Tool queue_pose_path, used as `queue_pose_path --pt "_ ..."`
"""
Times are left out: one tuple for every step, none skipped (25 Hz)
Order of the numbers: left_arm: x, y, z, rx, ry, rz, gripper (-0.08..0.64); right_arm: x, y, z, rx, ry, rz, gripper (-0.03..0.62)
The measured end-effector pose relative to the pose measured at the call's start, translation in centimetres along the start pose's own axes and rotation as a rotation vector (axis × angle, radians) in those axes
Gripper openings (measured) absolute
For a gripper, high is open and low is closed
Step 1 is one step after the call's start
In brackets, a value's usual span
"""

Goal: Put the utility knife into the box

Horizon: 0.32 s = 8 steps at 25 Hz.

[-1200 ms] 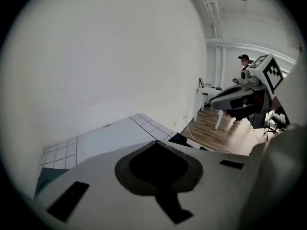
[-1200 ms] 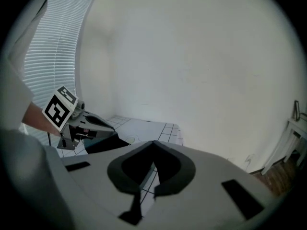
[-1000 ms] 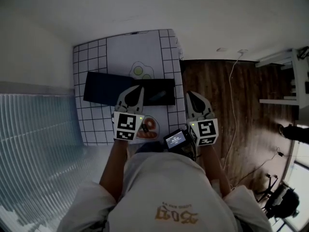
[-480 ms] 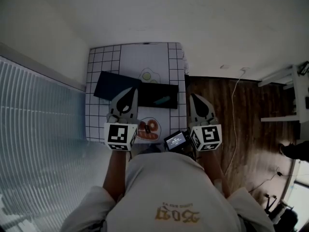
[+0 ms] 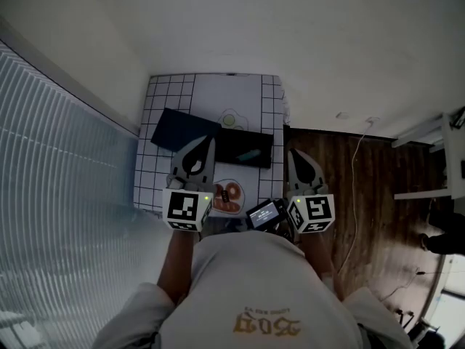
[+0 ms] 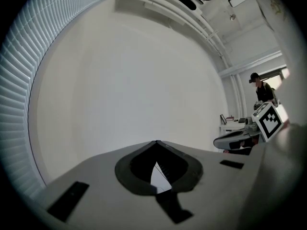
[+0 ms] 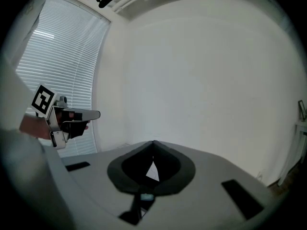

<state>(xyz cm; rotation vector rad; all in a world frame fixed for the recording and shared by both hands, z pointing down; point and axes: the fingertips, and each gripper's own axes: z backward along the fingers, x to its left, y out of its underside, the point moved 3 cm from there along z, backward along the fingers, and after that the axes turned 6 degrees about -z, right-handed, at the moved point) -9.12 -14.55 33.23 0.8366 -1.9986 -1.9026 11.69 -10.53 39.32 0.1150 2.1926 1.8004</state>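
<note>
Lifted off the table (image 5: 166, 173) since a second ago, left gripper (image 5: 211, 140) and right gripper (image 5: 293, 152) alike, and tipped up toward level. Swung too, the head view: table now further right, more of the ribbed window blinds (image 5: 58, 158) at left.

Pale teal utility knife (image 5: 251, 153), a short bar, lying slantwise inside the box (image 5: 264, 138), right of its middle, apart from both grippers. Box shallow, black, rectangular, open on top, holding only the knife as far as shows. Just left of it, lid (image 5: 174, 128): flat, dark, matte, rectangular, turned at a slight angle; touching the box or overlapping its corner, cannot tell which.

Underneath, white cloth ruled with a black grid round a plain middle panel. Beyond the box, fried-egg picture (image 5: 232, 118); on the near side, round plate (image 5: 229, 195) with reddish-brown rings, printed or real, cannot tell.

Left gripper grey and tapered, over the seam between lid and box in the head view, jaws pressed together to a point, nothing between them. Right gripper over the table's right edge, jaws likewise closed tip to tip, pinching nothing. Black-and-white marker cube (image 5: 185, 208) on the left one, its twin on the right. Both aimed at a plain white wall (image 6: 134, 80).

Between the wrists, small lit screen (image 5: 265, 211). Right of the table, dark wood floor (image 5: 363, 173). Far off in the left gripper view, a person (image 6: 261, 87) in a dark cap.
</note>
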Motion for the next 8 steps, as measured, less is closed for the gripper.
queue_pose_path --pt "-0.01 -0.19 0.12 -0.004 -0.002 -0.001 0.005 0.14 0.01 0.03 0.001 -0.005 -0.002 0.008" --pt "0.00 -0.31 0.22 -0.006 -0.003 -0.002 0.005 0.29 0.02 0.05 0.002 -0.009 -0.002 0.008" --pt "0.02 -0.37 0.31 -0.007 -0.003 -0.003 0.005 0.43 0.01 0.07 0.002 -0.012 -0.002 0.008" --pt "0.04 -0.37 0.40 -0.007 -0.003 -0.003 0.005 0.57 0.00 0.09 0.000 -0.014 -0.002 0.008" --pt "0.06 -0.29 0.52 -0.006 -0.002 -0.001 0.005 0.71 -0.02 0.12 -0.002 -0.015 -0.001 0.008" --pt "0.08 -0.12 0.63 -0.003 -0.001 0.002 0.005 0.84 -0.04 0.14 -0.003 -0.016 -0.001 0.008" --pt "0.11 0.13 0.74 0.002 0.000 0.006 0.005 0.96 -0.07 0.15 -0.006 -0.018 -0.001 0.008" --pt "0.15 0.42 0.85 0.008 0.001 0.011 0.005 1.08 -0.10 0.15 -0.008 -0.019 0.000 0.008"
